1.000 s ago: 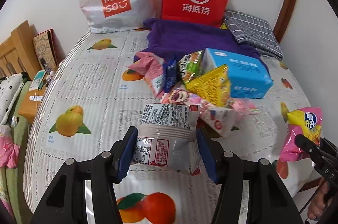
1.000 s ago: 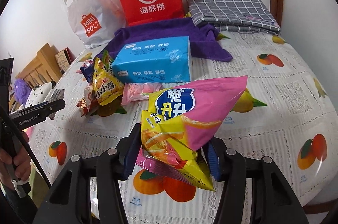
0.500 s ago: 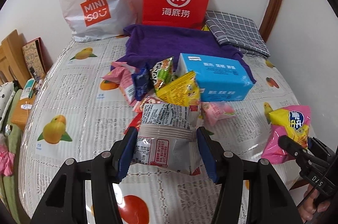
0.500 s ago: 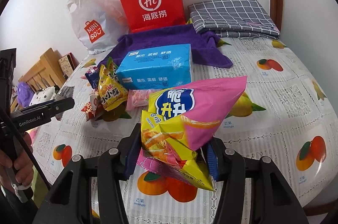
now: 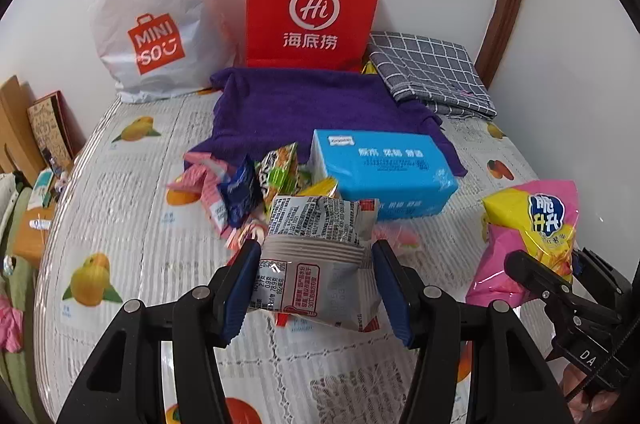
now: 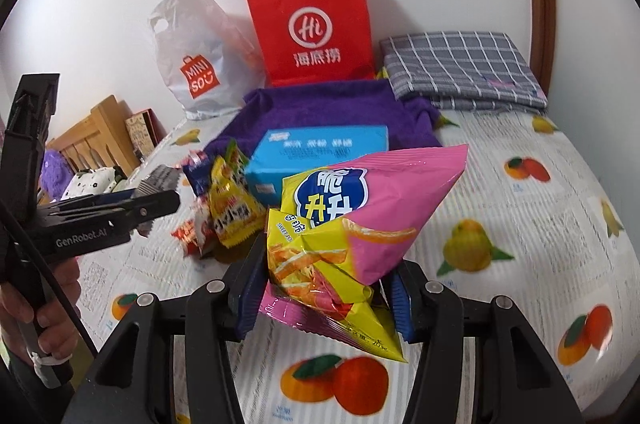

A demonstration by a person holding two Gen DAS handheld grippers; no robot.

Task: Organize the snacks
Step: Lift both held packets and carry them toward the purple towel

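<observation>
My left gripper (image 5: pixel 316 276) is shut on a grey and white snack packet (image 5: pixel 316 264) and holds it above the table. My right gripper (image 6: pixel 324 288) is shut on a pink and yellow chip bag (image 6: pixel 360 220), also lifted; the chip bag shows at the right of the left wrist view (image 5: pixel 528 240). A pile of small snack packets (image 5: pixel 248 184) lies mid-table beside a blue tissue box (image 5: pixel 380 176). The pile (image 6: pixel 228 208) and the box (image 6: pixel 320 156) show in the right wrist view, where the left gripper (image 6: pixel 156 196) is at the left.
A red paper bag (image 5: pixel 312 8) and a white Miniso plastic bag (image 5: pixel 152 16) stand against the back wall. A purple towel (image 5: pixel 304 104) and a folded grey checked cloth (image 5: pixel 432 72) lie in front of them. The fruit-print tablecloth (image 5: pixel 132 208) covers the table.
Both grippers have moved forward and up toward the bags at the back, each keeping its packet. The left view has swung right, so the pile and bags sit more centred.
</observation>
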